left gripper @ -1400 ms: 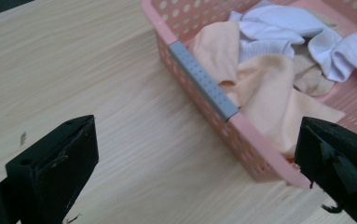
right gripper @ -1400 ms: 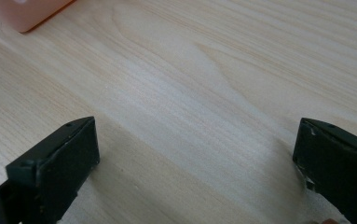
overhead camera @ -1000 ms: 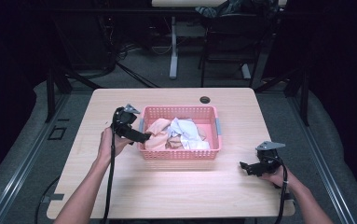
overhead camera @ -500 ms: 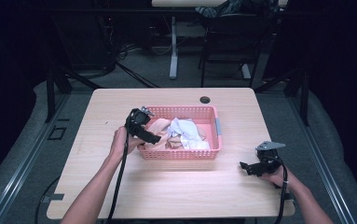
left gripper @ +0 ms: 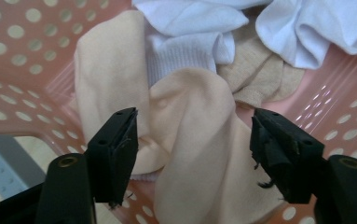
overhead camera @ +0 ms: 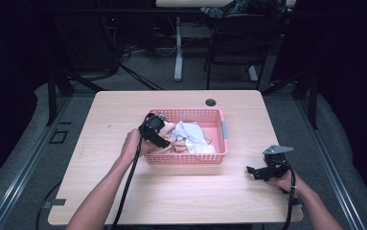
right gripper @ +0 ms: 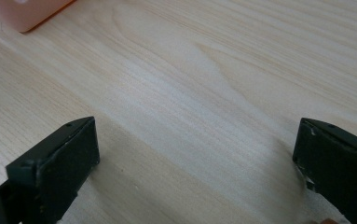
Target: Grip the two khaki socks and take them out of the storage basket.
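A pink perforated basket sits mid-table with several socks in it. My left gripper reaches over its left rim and points down into it. In the left gripper view its jaws straddle a peach sock and have just been closing on it. The sock lies between the pads, with a gap still showing at the right pad, so the gripper is open. White socks and a tan sock lie just beyond. My right gripper rests low over the wooden table at the front right, open and empty.
The basket wall closes in around the left jaws. A black round grommet sits in the table top behind the basket. Bare wood stretches in front of the basket. Dark floor, cables and table legs lie beyond the far edge.
My left gripper moved right, from outside the basket's left rim to over it, and dipped down among the socks. The right hand and gripper stayed put.
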`<state>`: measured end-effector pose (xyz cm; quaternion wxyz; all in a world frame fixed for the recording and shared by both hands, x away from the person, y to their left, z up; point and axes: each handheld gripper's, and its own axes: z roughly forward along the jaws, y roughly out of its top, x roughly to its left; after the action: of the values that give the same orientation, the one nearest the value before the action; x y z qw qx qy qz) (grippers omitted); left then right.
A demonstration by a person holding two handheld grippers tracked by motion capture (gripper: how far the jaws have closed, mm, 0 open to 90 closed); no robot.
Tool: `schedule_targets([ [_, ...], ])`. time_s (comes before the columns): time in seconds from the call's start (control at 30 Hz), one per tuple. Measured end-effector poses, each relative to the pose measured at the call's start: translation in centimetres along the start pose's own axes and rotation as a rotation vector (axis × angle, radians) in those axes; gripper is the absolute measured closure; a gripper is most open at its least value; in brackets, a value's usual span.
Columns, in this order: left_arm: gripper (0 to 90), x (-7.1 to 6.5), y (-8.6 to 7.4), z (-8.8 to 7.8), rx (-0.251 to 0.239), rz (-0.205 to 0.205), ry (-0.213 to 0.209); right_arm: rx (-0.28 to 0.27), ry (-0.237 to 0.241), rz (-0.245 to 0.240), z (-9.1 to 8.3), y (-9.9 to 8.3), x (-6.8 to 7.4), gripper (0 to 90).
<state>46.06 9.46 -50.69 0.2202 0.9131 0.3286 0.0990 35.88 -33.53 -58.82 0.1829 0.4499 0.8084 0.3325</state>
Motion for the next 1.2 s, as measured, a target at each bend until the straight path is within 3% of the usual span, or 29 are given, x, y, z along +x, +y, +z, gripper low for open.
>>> schedule_targets([
  [0.23,47.3,-0.3,0.5,0.9,0.097,-0.01,0.023,0.0,0.0,0.0,0.0,0.0,0.0,0.0],
  [0.33,60.9,-0.4,0.5,1.2,0.128,-0.006,0.027,0.0,0.0,0.0,0.0,0.0,0.0,0.0],
  [0.43,74.4,-0.5,0.5,1.0,0.126,-0.005,0.022,0.0,0.0,0.0,0.0,0.0,0.0,0.0],
  [0.6,84.0,-0.6,0.4,-0.1,0.083,-0.002,0.01,0.0,0.001,0.0,0.0,0.0,0.0,0.0],
  [0.9,85.2,-0.4,0.2,-3.4,-0.002,0.003,0.009,0.0,0.0,0.0,0.0,0.0,0.0,0.0],
  [1.2,85.5,-0.1,0.9,-6.4,-0.052,0.012,0.014,0.0,0.0,-0.001,0.0,0.0,0.0,0.0],
])
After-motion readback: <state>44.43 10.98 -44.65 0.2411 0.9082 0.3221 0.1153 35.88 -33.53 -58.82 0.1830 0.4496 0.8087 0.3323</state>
